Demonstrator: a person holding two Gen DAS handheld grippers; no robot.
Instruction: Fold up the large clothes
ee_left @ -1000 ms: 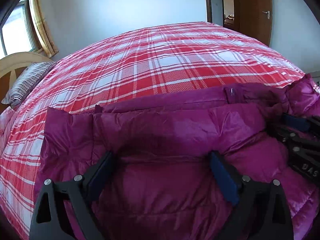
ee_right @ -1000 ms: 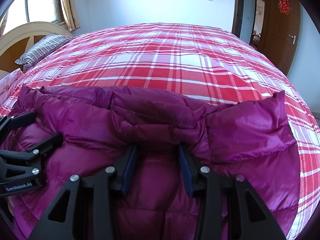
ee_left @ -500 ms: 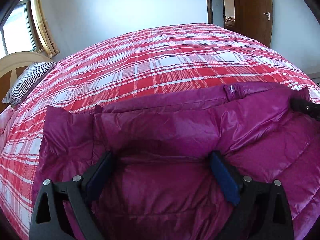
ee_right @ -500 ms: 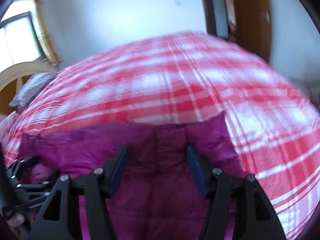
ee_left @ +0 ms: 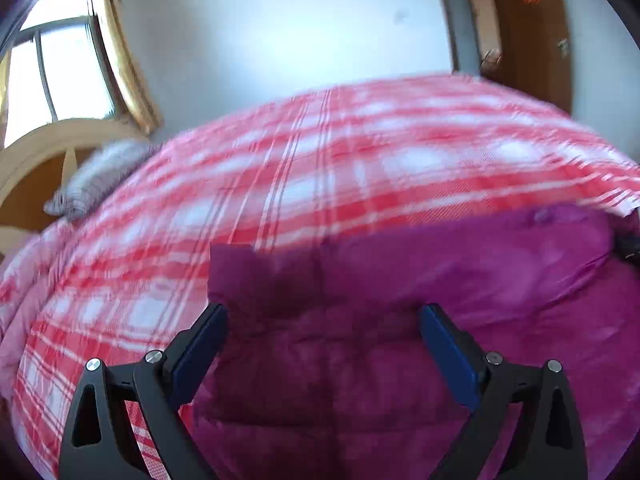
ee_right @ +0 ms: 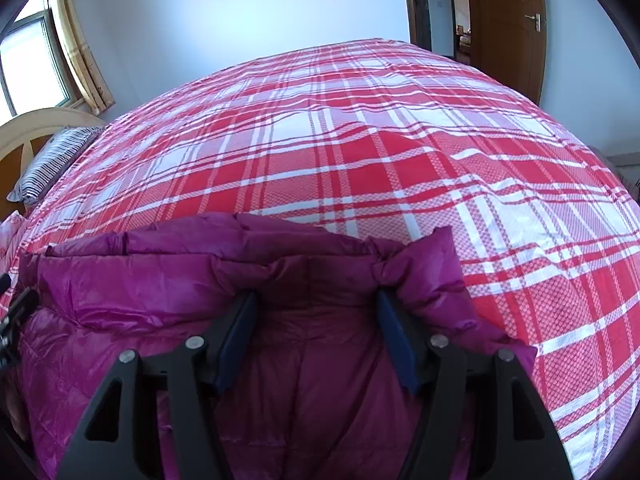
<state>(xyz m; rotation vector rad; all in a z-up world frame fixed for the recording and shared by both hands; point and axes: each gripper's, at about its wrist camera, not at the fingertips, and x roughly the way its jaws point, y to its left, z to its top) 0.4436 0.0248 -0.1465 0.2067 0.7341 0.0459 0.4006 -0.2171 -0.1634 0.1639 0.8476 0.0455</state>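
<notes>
A large magenta down jacket lies on the near part of the bed; it also shows in the right wrist view. My left gripper is open, its fingers spread over the jacket's left part near a squared corner. My right gripper is open, its fingers straddling the puffy fabric near the jacket's right end. The left gripper's edge shows at the far left of the right wrist view. The left wrist view is motion-blurred.
The bed carries a red and white plaid cover. A striped pillow and a wooden headboard are at the left. A brown door stands at the back right, a window at the left.
Both grippers have drawn back and shifted apart along the jacket. The left one moved left toward the jacket's corner. The right one opened wider and moved right.
</notes>
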